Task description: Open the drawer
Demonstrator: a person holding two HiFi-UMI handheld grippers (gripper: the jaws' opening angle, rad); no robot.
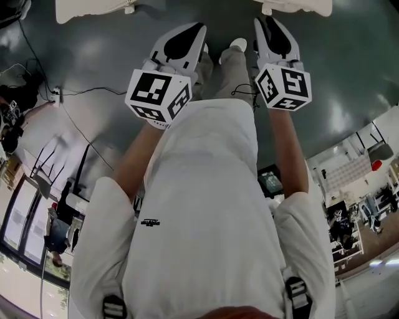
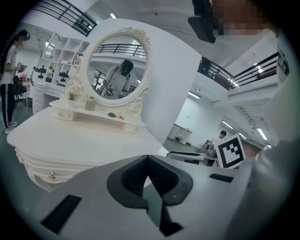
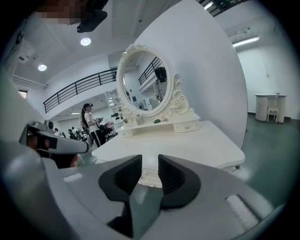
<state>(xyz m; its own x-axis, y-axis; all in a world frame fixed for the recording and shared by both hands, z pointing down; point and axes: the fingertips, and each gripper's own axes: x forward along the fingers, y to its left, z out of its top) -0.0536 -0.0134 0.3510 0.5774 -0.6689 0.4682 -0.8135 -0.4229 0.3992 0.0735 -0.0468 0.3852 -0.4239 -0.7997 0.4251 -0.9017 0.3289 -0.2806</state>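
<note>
A white dressing table [image 2: 84, 143] with an oval mirror [image 2: 117, 63] stands ahead of both grippers. Its curved front drawer shows a small metal knob [image 2: 52, 176] at the lower left of the left gripper view. In the head view only the table's edge [image 1: 93, 9] shows at the top. My left gripper [image 2: 148, 157] is shut and empty, short of the table and to the right of the knob. My right gripper [image 3: 149, 165] is open with nothing between its pads, aimed at the table's carved front [image 3: 149, 178]. The grippers hang side by side above the floor, left gripper [image 1: 198, 28] and right gripper [image 1: 263, 23].
Cables [image 1: 81, 93] run across the dark floor at the left. A person [image 2: 9, 70] stands by white shelves left of the table. Small drawers [image 3: 186, 126] sit under the mirror. Another white table [image 3: 269, 105] stands far to the right.
</note>
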